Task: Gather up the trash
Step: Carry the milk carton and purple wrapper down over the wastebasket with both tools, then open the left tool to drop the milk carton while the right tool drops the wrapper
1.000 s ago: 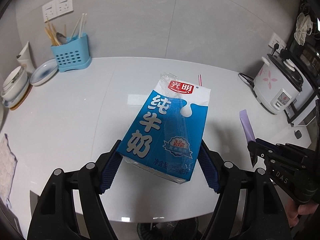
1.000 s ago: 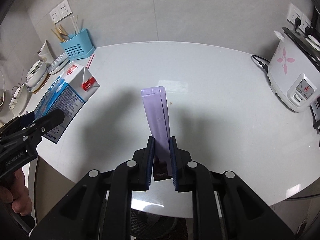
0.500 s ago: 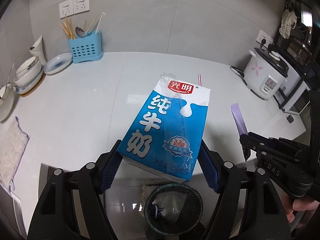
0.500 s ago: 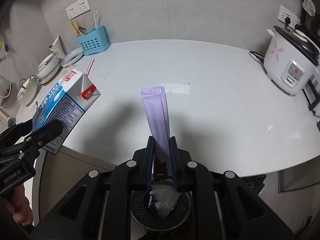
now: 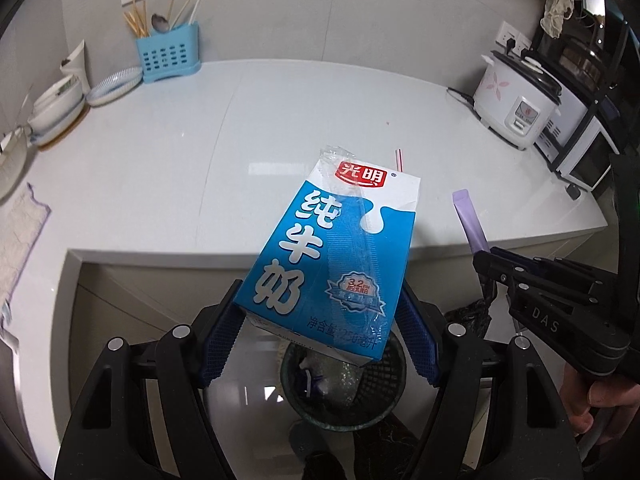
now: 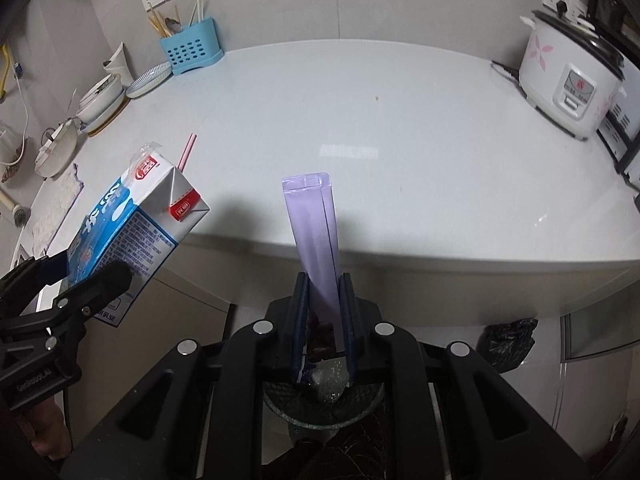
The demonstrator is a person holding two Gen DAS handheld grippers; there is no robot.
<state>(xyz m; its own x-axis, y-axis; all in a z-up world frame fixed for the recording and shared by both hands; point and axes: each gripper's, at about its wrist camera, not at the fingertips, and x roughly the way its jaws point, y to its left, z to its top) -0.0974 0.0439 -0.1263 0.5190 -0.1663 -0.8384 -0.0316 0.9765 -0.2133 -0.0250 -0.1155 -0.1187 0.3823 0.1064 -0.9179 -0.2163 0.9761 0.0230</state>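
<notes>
My left tongs (image 5: pixel 320 334) clamp a glossy cardboard milk carton (image 5: pixel 332 256); right tongs (image 6: pixel 323 320) pinch a flat lilac sachet (image 6: pixel 314 232), hiding most of the mesh bin (image 6: pixel 320 404).

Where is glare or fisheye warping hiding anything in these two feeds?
Left wrist view: a small white glare patch on the countertop beyond the milk carton, whose print stays sharp; the counter edge bows. Right wrist view: a similar glare patch beyond the purple sachet; the rice cooker leans at the rim.

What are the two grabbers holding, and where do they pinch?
The left gripper pinches the milk carton by its bottom end; the right gripper pinches the purple packet near its lower end.
</notes>
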